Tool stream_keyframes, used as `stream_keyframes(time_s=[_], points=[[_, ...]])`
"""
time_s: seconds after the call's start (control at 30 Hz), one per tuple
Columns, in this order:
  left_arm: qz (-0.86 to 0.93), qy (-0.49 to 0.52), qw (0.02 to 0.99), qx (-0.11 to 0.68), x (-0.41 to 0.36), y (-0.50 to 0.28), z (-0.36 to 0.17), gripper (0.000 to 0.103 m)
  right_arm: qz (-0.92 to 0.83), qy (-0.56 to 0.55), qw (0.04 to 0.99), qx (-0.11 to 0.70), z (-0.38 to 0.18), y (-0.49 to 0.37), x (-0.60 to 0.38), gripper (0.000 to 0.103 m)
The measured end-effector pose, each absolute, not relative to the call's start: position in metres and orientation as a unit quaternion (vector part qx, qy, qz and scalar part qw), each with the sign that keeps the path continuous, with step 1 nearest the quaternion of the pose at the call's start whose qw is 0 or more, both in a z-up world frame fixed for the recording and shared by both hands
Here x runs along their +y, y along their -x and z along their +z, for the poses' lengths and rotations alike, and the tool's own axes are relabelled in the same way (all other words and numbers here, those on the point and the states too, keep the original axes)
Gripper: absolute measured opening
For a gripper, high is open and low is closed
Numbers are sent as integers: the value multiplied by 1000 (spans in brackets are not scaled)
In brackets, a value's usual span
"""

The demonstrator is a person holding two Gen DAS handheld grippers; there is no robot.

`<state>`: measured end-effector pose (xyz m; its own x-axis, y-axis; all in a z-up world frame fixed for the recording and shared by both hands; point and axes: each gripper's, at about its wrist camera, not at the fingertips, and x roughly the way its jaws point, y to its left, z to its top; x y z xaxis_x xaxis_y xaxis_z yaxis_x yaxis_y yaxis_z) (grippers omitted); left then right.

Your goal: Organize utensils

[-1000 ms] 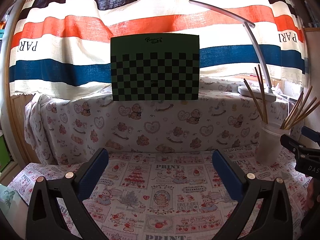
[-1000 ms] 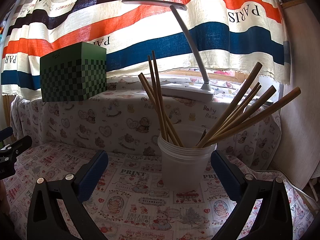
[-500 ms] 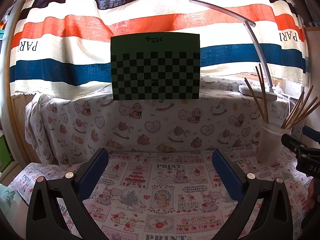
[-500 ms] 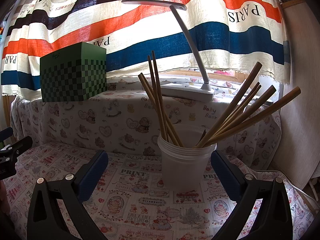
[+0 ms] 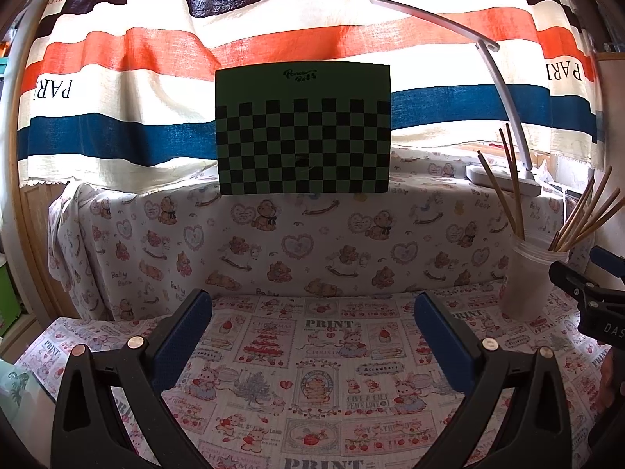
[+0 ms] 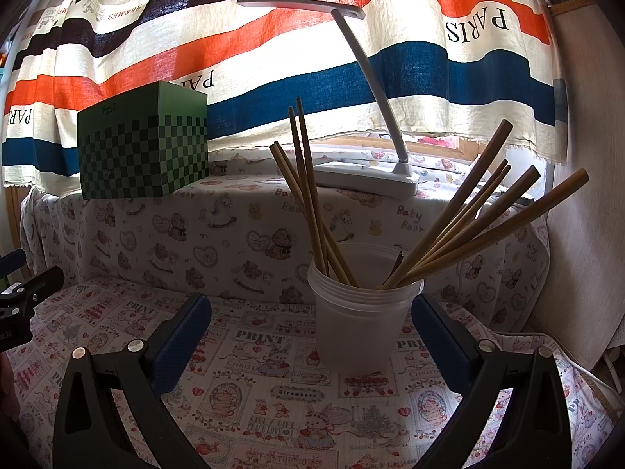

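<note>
The chopsticks [image 6: 461,230] stand fanned out in a clear plastic cup [image 6: 361,324] on the patterned tabletop [image 6: 273,391]. The right gripper [image 6: 310,336] has its jaws apart just before the cup; the left gripper [image 5: 312,332] has its jaws apart over bare cloth, well left of the cup

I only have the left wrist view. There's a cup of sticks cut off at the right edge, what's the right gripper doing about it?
Observer: The right gripper is open, its blue-padded fingers either side of the translucent plastic cup, not gripping it.
Operator: How do the sticks sit?
Observer: The wooden chopsticks fan into two bunches, one leaning left, one right.
Operator: Anything loose on the cloth there?
Observer: No chopsticks show on the printed tablecloth around the cup.
</note>
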<state>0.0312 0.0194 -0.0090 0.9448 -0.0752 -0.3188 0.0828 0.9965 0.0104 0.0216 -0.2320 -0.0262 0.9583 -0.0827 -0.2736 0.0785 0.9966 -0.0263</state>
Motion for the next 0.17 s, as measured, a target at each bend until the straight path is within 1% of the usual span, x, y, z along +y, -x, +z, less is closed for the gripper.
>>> stream_keyframes(time_s=[0.17], points=[[-38,-13,986,163,17,-31,-9,103,-41,8,989,139,-26,-22,-232,103]])
